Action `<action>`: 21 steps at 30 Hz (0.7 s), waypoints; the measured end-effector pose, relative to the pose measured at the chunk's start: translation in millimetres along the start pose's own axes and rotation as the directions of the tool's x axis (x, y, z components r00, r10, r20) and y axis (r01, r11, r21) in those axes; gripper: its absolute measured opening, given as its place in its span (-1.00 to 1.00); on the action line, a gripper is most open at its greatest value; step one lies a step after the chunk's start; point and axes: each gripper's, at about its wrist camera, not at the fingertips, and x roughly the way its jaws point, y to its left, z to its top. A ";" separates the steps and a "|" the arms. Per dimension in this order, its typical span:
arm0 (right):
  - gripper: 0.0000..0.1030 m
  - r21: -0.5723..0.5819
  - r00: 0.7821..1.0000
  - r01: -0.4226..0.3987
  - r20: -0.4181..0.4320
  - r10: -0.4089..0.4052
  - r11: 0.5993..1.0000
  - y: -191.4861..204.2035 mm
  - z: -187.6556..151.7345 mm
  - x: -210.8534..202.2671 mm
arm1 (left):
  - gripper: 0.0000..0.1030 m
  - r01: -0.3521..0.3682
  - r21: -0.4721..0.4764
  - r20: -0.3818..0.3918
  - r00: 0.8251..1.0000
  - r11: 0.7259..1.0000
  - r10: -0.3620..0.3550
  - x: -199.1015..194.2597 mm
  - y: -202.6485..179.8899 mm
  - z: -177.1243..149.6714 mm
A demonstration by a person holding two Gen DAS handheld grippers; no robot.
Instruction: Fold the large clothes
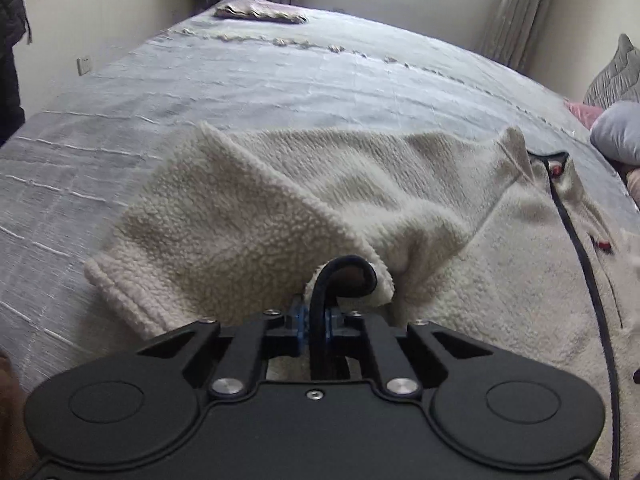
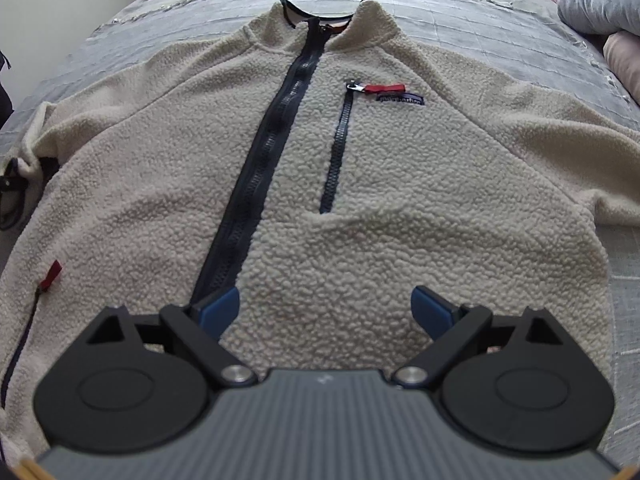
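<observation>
A cream fleece jacket (image 2: 360,184) with a dark front zipper (image 2: 264,160) lies face up on the grey bed (image 2: 480,12). My left gripper (image 1: 318,320) is shut on the dark-trimmed cuff (image 1: 348,270) of one sleeve (image 1: 240,216), which is lifted and folded over the jacket body. My right gripper (image 2: 326,312) is open and empty, just above the jacket's lower front, with its blue fingertips (image 2: 222,308) on either side of the fleece. The left gripper shows dimly at the jacket's left edge in the right wrist view (image 2: 10,184).
Grey and pink pillows (image 2: 596,4) lie at the bed's right side. A folded cloth (image 1: 260,13) sits at the far end of the bed. Curtains (image 1: 516,8) and a window stand beyond. A wall socket (image 1: 83,65) is on the left wall.
</observation>
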 end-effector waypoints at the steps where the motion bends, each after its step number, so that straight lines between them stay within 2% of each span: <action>1: 0.81 -0.008 1.000 0.006 0.000 -0.006 1.000 0.2 0.8 -0.6 | -0.83 -0.025 -0.010 0.024 0.999 1.000 0.025 -8.7 11.6 8.3; 3: 0.81 -0.017 1.000 0.023 0.003 -0.023 1.000 -0.5 2.2 -2.1 | -0.83 -0.089 -0.030 0.066 0.994 0.996 0.091 -23.8 36.5 24.8; 5: 0.81 -0.011 0.999 0.036 0.005 -0.036 0.999 -3.1 4.5 -3.1 | -0.83 -0.177 -0.064 0.091 0.979 0.982 0.183 -33.8 69.2 43.7; 7: 0.81 0.007 0.999 0.042 0.006 -0.042 0.999 -6.7 7.0 -2.7 | -0.83 -0.287 -0.087 0.109 0.949 0.954 0.295 -40.1 98.9 58.1; 9: 0.81 0.027 0.999 0.047 0.006 -0.047 0.999 -10.0 8.8 -0.8 | -0.83 -0.398 -0.098 0.117 0.906 0.912 0.408 -40.0 125.3 69.1; 12: 0.81 0.054 0.998 0.058 -0.003 -0.058 0.997 -13.3 11.4 4.8 | -0.84 -0.537 -0.134 0.114 0.827 0.833 0.551 -34.5 163.9 77.3; 15: 0.81 0.067 0.997 0.073 -0.011 -0.073 0.995 -14.2 12.9 8.1 | -0.82 -0.604 -0.207 0.121 0.765 0.770 0.633 -26.8 194.9 78.8; 16: 0.81 0.070 0.997 0.079 -0.011 -0.078 0.994 -14.7 13.5 8.3 | -0.71 -0.622 -0.228 0.142 0.740 0.749 0.658 -25.0 200.9 77.9; 17: 0.81 0.072 0.996 0.086 -0.010 -0.086 0.994 -15.2 14.1 7.8 | -0.71 -0.651 -0.242 0.163 0.704 0.720 0.691 -23.3 203.4 76.3; 18: 0.81 0.073 0.996 0.094 -0.007 -0.094 0.993 -15.7 15.0 6.9 | -0.71 -0.692 -0.250 0.178 0.654 0.677 0.735 -21.6 203.4 74.7; 19: 0.81 0.073 0.995 0.101 -0.004 -0.101 0.992 -16.7 16.0 5.4 | -0.59 -0.729 -0.240 0.183 0.614 0.640 0.768 -19.3 202.6 75.4; 20: 0.81 0.073 0.994 0.106 0.000 -0.107 0.992 -18.0 16.9 3.9 | -0.16 -0.751 -0.221 0.178 0.596 0.622 0.783 -17.0 201.2 75.9; 21: 0.81 0.076 0.994 0.111 0.006 -0.112 0.991 -20.0 17.6 2.0 | 0.11 -0.751 -0.198 0.173 0.606 0.630 0.776 -15.3 198.1 75.7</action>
